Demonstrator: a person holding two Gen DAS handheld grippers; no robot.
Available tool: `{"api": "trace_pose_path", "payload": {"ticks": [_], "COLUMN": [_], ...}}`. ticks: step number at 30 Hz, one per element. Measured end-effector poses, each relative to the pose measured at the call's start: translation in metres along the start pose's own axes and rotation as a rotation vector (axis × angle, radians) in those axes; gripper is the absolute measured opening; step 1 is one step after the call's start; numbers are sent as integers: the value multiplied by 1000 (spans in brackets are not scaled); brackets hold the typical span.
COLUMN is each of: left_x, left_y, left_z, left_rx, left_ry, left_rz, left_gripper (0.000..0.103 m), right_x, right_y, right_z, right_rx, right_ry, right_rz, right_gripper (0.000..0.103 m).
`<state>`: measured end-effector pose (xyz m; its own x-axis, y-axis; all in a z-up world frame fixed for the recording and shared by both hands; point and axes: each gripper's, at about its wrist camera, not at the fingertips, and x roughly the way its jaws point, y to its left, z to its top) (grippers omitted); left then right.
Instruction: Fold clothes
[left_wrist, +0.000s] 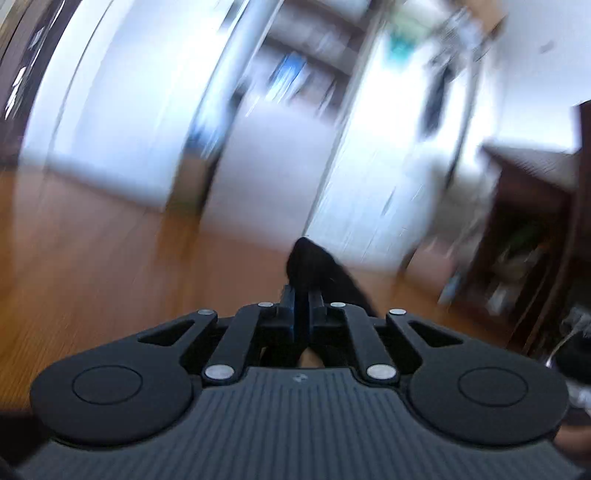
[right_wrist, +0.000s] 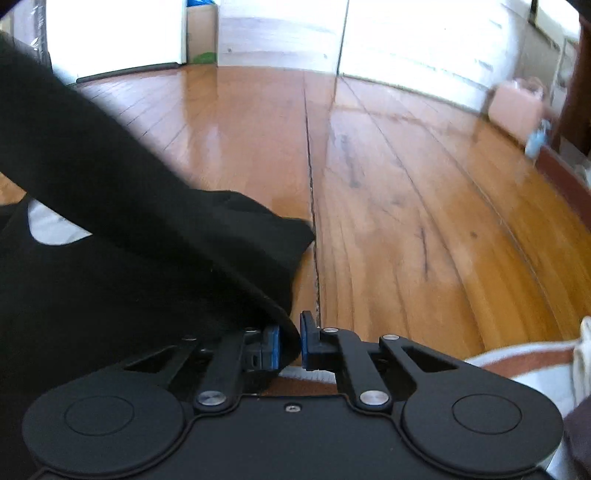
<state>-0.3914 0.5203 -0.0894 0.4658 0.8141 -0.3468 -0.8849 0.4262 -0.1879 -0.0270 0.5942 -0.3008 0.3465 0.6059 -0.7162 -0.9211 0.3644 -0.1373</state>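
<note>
Looking at the garment (right_wrist: 122, 251), it's plain black fabric, draped in a big fold left of the right gripper (right_wrist: 289, 341), whose blue-padded fingers pinch its edge between them. Only the right view shows that spread, plus the wood floor (right_wrist: 406, 206) ahead. In the left view, the left gripper (left_wrist: 302, 301) has its fingers pressed together on a small peak of the same black cloth, poking up just past the tips. Everything beyond is motion-blurred: pale walls, some dark shelf (left_wrist: 528, 236) off right. Most of the garment runs out of frame.
</note>
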Motion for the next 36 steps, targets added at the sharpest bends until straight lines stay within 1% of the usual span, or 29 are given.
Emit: {"api": "trace_pose_path", "payload": {"ticks": [2,3,4,5,7,8,9,10,11,12,13,14,16,17,19,20,21,22,24,25,26,27,28,30,32,33,34,35,36], "left_x": [-14,-15,-18,-24,-34,-37,-40,-43,-41,-40,-39,-40,-29,-23,-3,8,16,24,34,39,43,47,49,56,58,59,62,65,65], "left_y": [15,17,18,23,33,39,45,50,55,58,60,64,69,72,71,69,66,64,59,56,54,52,49,45,44,44,43,41,39], "left_z": [-18,-30,-40,-46,-56,-60,-63,-67,-70,-71,-72,-73,-70,-69,-67,-66,-66,-65,-65,-66,-67,-66,-64,-61,-62,-63,-63,-64,-63], "left_rx": [-19,16,32,-4,-101,-158,-215,-272,-298,-316,-333,-353,-412,-436,-450,-443,-432,-420,-401,-400,-399,-385,-369,-354,-364,-369,-357,-338,-315], "left_ry": [57,111,150,164,193,211,229,247,275,282,287,273,253,256,289,317,336,356,374,382,398,400,397,414,413,413,424,437,427], "left_rz": [49,87,105,100,78,63,48,33,22,13,5,-3,-25,-38,-74,-80,-74,-68,-50,-46,-48,-53,-49,-46,-61,-69,-78,-87,-89], "left_gripper": [6,6,6,6,7,9,15,27,33,38,38,39,50,50,52,54,57,58,61,66,69,74,76,77,70,44,5,2,2], "right_x": [0,0,0,1,-3,-5,-9,-12,-15,-18,-20,-23,-29,-32,-36,-37,-39,-41,-45,-44,-42,-38,-31,-16,1,10,18,27,36], "right_y": [3,5,6,8,8,7,5,4,4,4,4,5,8,11,17,18,15,7,-18,-34,-50,-66,-78,-98,-105,-106,-108,-109,-106], "right_z": [-2,-3,-4,-5,-5,-4,-3,-4,-5,-5,-6,-8,-12,-14,-17,-16,-14,-8,5,13,19,25,31,41,49,53,57,60,64], "right_rx": [-32,-47,-62,-77,-79,-79,-80,-89,-104,-120,-136,-154,-197,-227,-286,-304,-294,-242,-77,35,144,247,331,465,520,540,560,579,560], "right_ry": [-15,-22,-28,-34,-34,-35,-40,-43,-45,-47,-48,-50,-58,-62,-69,-61,-39,-7,55,78,92,101,109,116,145,163,181,199,223], "right_rz": [-29,-45,-61,-76,-101,-109,-114,-120,-129,-141,-146,-147,-149,-150,-145,-117,-53,40,250,356,437,489,507,503,491,486,482,477,459], "right_gripper": [10,12,12,13,26,28,32,37,40,46,47,47,47,47,47,47,45,45,47,49,50,52,53,53,53,55,56,56,56]}}
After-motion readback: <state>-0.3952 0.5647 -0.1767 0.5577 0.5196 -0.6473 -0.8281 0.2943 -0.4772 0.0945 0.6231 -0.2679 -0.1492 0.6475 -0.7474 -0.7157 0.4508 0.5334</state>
